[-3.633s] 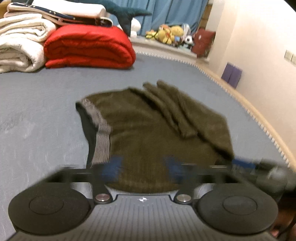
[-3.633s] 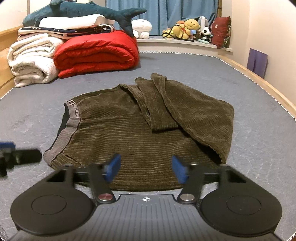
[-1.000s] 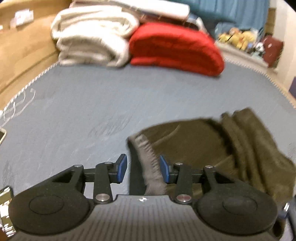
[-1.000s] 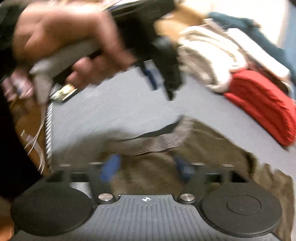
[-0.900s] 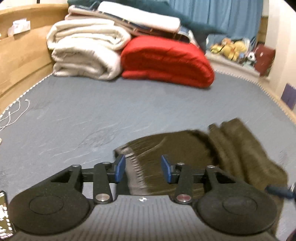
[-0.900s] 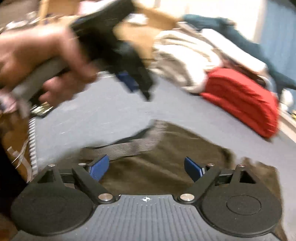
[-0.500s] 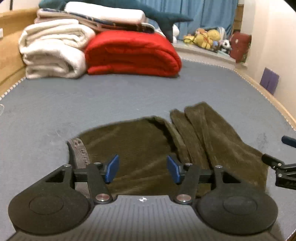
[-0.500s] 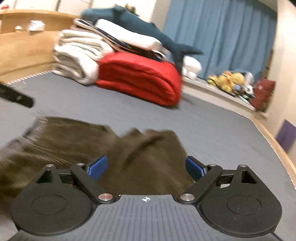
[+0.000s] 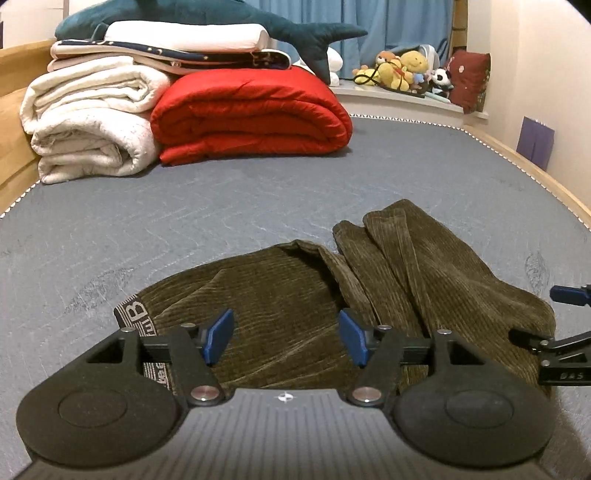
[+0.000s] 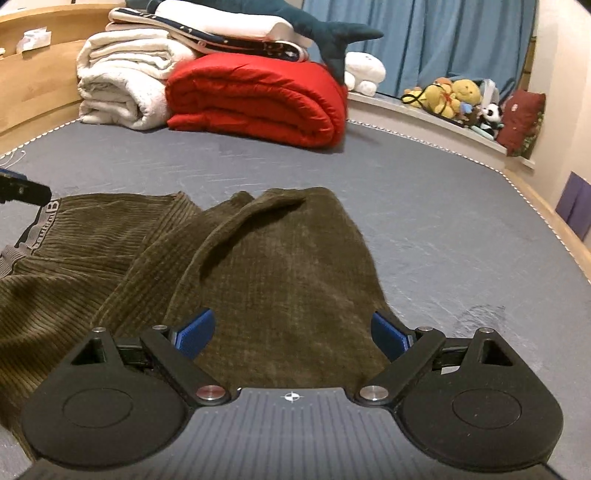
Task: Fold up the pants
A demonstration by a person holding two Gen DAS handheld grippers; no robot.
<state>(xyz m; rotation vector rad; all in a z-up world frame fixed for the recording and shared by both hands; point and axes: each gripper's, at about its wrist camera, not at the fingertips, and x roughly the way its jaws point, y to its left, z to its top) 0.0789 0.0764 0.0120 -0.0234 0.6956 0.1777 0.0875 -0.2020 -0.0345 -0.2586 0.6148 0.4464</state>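
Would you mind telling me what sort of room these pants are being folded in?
Probably a bedroom, perhaps a child's: folded red duvet and white blankets, a shark plush on top, stuffed toys by blue curtains.

open grey mat point(image 9: 258, 199) beyond the pants point(image 9: 295, 295) — red quilt point(image 9: 251, 110) blocks the far end.

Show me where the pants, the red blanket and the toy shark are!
pants point(image 9: 280, 325), left wrist view, on the ribbed seat between the fingers.
red blanket point(image 9: 251, 110), left wrist view, on its rolled front.
toy shark point(image 10: 325, 31), right wrist view, on its tail.
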